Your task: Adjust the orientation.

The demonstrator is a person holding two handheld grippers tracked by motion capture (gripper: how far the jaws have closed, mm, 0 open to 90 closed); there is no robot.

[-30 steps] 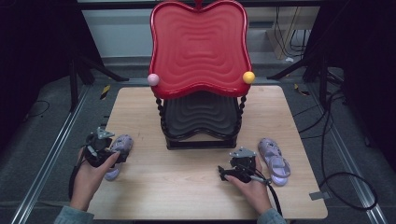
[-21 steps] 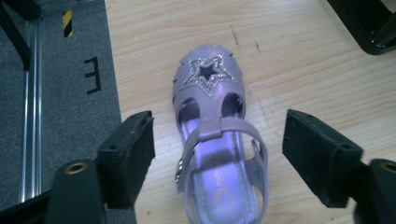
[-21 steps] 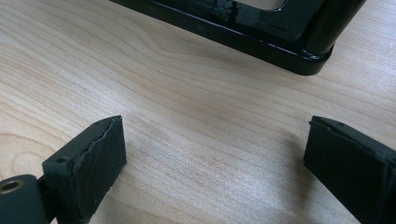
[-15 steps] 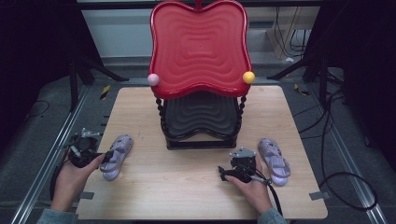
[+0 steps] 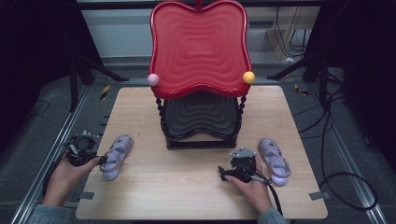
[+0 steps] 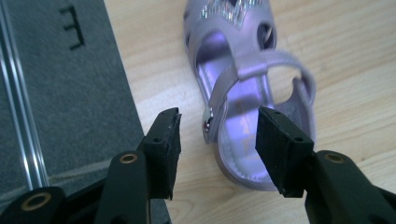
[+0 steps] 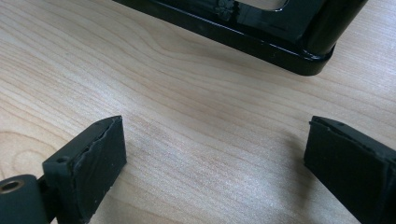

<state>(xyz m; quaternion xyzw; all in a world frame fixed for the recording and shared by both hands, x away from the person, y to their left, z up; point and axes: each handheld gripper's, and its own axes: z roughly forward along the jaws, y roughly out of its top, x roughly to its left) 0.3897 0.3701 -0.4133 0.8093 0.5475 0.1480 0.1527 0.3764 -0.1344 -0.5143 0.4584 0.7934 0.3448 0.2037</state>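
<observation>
A lilac child's sandal [image 5: 116, 156] lies on the wooden table [image 5: 187, 196] near its left edge. My left gripper [image 5: 99, 159] sits just left of it, level with its heel. In the left gripper view the sandal [image 6: 261, 70] lies ahead of the gripper [image 6: 217, 140]; the jaws have just been closing, and a gap shows beside the left pad. A second lilac sandal [image 5: 274, 161] lies at the right. My right gripper [image 5: 223, 171] rests beside it, open over bare wood [image 7: 215, 149].
A two-tier rack stands mid-table with a red wavy tray [image 5: 198, 46] on top and a black one [image 5: 201, 116] below. A pink ball [image 5: 153, 79] and an orange ball [image 5: 249, 77] sit at its corners. Its black base [image 7: 261, 37] lies ahead of my right gripper.
My left hand has drawn back to the left, off the sandal and toward the table's edge. The sandal has stayed in place. The right hand has not moved.
</observation>
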